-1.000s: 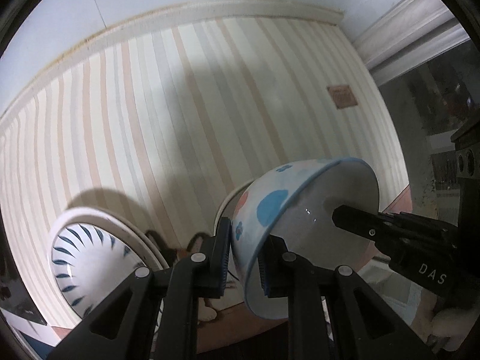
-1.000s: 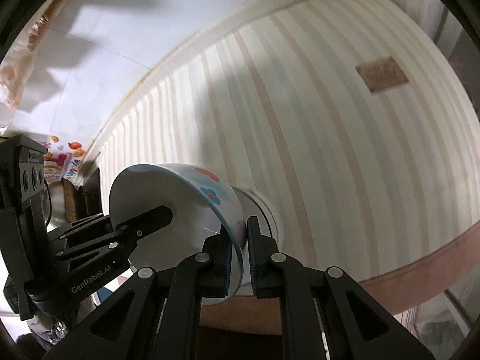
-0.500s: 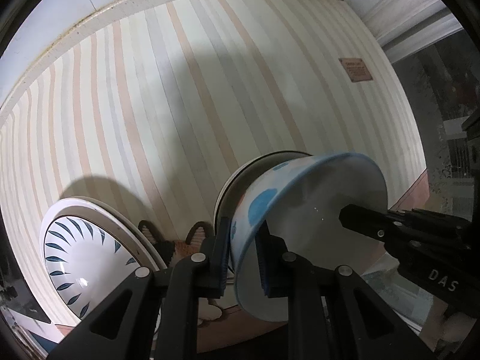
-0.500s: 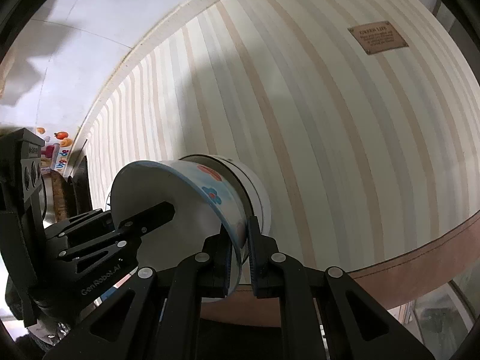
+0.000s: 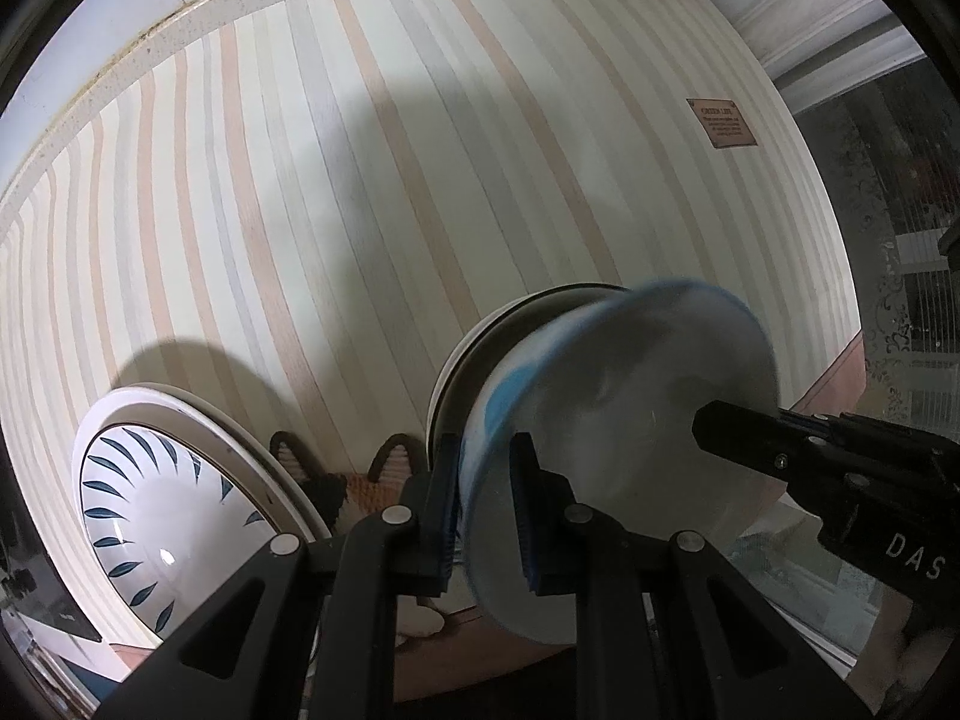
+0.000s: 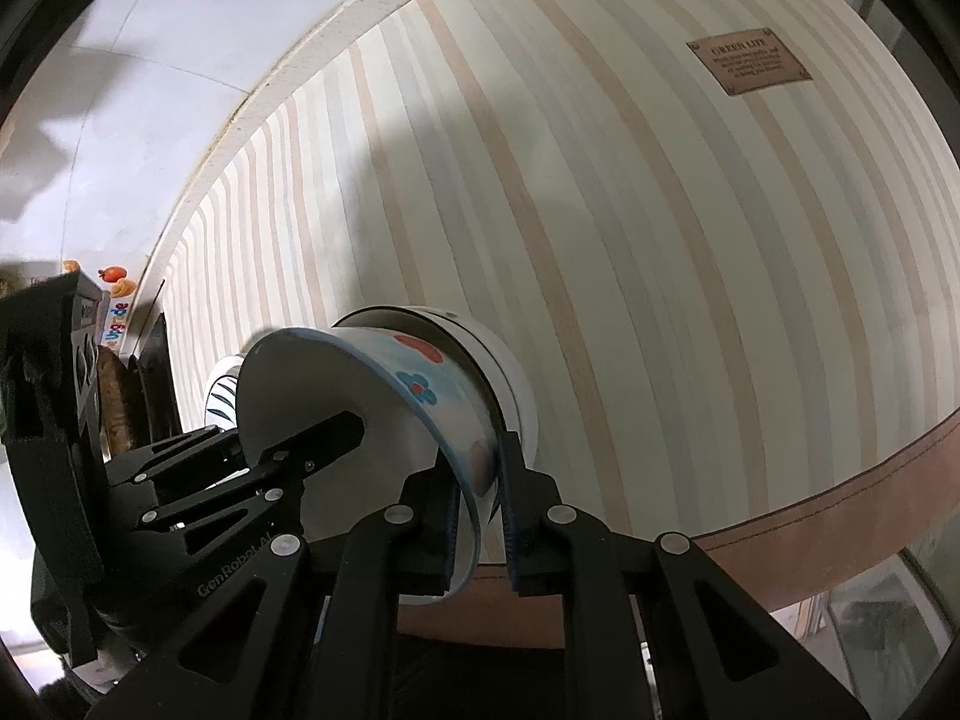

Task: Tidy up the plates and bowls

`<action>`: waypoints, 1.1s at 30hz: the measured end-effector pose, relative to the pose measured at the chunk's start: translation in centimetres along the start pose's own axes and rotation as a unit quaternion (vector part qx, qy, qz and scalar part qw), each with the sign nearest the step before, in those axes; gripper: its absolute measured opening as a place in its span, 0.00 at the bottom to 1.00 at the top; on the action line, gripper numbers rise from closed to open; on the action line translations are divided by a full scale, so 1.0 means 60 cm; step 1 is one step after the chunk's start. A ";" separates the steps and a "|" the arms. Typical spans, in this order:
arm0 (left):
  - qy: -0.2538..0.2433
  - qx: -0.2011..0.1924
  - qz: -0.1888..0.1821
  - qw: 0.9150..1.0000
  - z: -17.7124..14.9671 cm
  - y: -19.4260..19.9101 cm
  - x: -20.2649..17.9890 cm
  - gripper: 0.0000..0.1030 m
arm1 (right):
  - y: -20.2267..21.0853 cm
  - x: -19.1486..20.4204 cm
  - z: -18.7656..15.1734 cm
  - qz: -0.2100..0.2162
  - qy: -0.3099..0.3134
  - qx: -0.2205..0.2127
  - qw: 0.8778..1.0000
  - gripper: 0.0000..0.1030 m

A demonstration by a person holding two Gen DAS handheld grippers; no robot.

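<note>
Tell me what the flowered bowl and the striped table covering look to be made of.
Flowered bowl: probably glazed ceramic, judging by its smooth white inside, thin hard rim and painted red and blue flowers; melamine can't be ruled out.
Striped table covering: likely woven cloth, matte with no glare, with a stitched brown border and a sewn-on label.

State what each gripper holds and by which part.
Both hold the same bowl by its rim, on opposite sides. The left gripper and the right gripper each have one finger inside the wall and one outside.
</note>
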State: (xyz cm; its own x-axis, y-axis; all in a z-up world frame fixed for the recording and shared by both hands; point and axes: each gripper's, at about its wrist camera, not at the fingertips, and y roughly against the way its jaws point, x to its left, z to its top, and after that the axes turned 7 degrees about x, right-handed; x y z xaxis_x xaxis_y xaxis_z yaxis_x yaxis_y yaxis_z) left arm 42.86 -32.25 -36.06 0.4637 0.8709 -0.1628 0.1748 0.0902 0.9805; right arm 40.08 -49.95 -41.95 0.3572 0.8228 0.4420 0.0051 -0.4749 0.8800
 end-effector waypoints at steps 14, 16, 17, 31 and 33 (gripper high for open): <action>-0.002 -0.003 0.006 1.000 -0.008 0.005 0.000 0.14 | 0.004 -0.001 -0.006 -0.007 -0.007 -0.002 1.000 0.16; -0.002 -0.004 0.009 1.000 -0.010 0.010 -0.001 0.14 | 0.005 0.000 -0.007 -0.006 -0.009 -0.003 1.000 0.16; -0.001 -0.005 0.011 1.000 -0.010 0.013 -0.002 0.14 | 0.006 0.001 -0.007 -0.007 -0.009 -0.003 1.000 0.16; -0.012 -0.022 0.066 0.998 -0.025 0.032 -0.015 0.15 | 0.011 -0.007 -0.023 -0.008 -0.013 -0.013 1.000 0.16; -0.011 -0.023 0.064 0.998 -0.027 0.031 -0.011 0.15 | 0.013 -0.006 -0.023 -0.007 -0.012 -0.015 1.000 0.16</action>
State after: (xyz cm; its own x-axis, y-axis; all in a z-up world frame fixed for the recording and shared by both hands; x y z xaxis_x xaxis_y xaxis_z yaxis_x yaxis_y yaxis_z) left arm 41.47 -31.87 -33.96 0.4984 0.8662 -0.0372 0.0728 0.0010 0.9973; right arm 38.65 -50.21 -41.17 0.3792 0.8218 0.4253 -0.0168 -0.4535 0.8911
